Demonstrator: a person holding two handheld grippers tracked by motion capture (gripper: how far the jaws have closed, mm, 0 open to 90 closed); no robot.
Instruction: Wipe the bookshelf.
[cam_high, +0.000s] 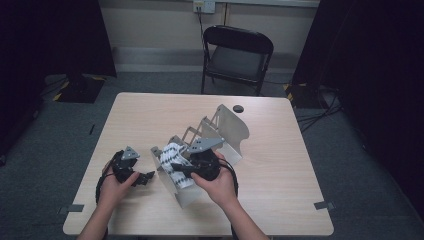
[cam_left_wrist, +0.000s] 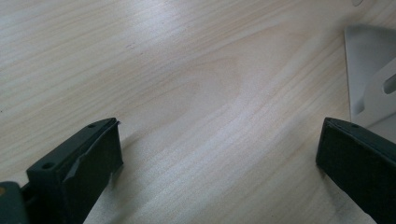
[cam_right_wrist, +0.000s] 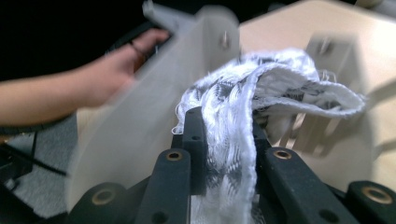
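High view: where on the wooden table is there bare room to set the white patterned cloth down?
Bare patches of the light wooden table: the far-left stretch beyond the left tool, and the right side past the grey metal rack. The near middle is crowded: rack, white patterned cloth, right tool.

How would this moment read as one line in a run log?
right hand-held gripper: shut on white and black patterned cloth | cloth: in grey metal rack | left hand-held gripper: open over table

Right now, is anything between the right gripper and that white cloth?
No. The right gripper is already shut on the cloth. The metal rack's plates flank the cloth on both sides.
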